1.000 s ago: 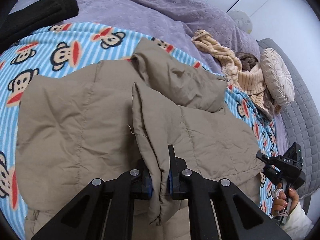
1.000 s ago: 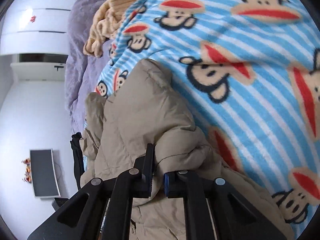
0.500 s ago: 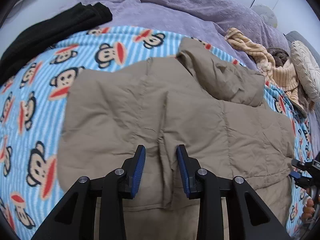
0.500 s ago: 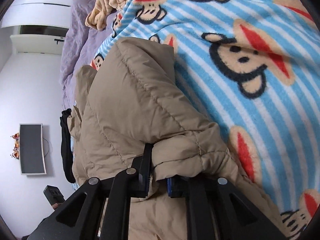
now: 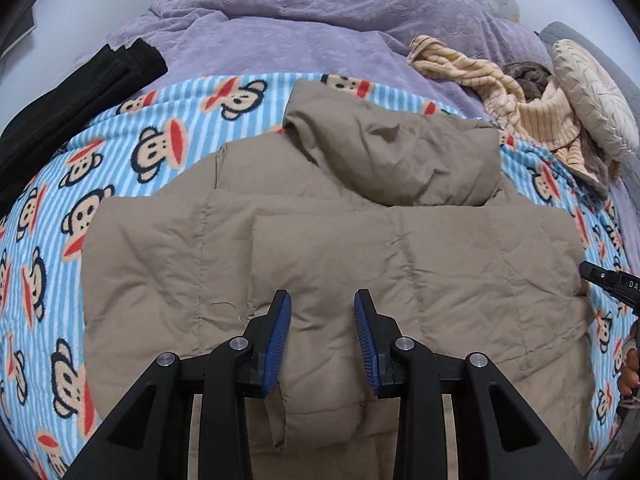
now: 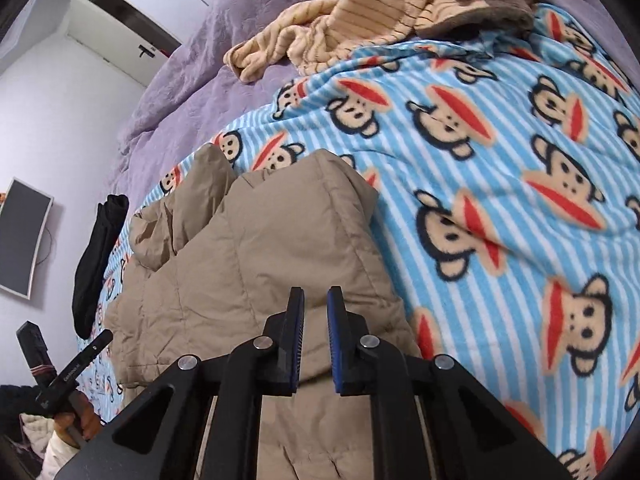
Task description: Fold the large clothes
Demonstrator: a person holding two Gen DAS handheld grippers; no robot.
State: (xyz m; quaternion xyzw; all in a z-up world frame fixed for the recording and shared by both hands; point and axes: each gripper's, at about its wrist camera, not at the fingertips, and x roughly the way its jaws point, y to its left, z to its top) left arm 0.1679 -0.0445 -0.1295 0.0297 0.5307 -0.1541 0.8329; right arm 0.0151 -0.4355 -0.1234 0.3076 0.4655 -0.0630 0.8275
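A tan puffer jacket [image 5: 360,240] lies flat on the monkey-print blanket [image 5: 80,200], sleeve folded over its body and hood [image 5: 400,152] at the far end. My left gripper [image 5: 322,300] hovers open over the folded sleeve, blue pads clear of the fabric. My right gripper [image 6: 316,296] hangs over the jacket's [image 6: 260,260] right edge. Its jaws are closing to a narrow slit and pinch no fabric. Each tool shows at the other view's edge: the right gripper [image 5: 612,280], and the left gripper [image 6: 68,372] in a hand.
A folded black garment [image 5: 72,92] lies at the bed's far left. A striped beige garment [image 5: 500,92] and a round cushion [image 5: 596,96] sit far right on the purple duvet [image 5: 300,32]. Bare blanket [image 6: 500,160] stretches right of the jacket. A monitor [image 6: 24,236] hangs on the wall.
Both grippers let go of the jacket folds they pinched a second ago. The left jaws spread and drew back. The right gripper rose, rolled, and its jaws narrowed again.
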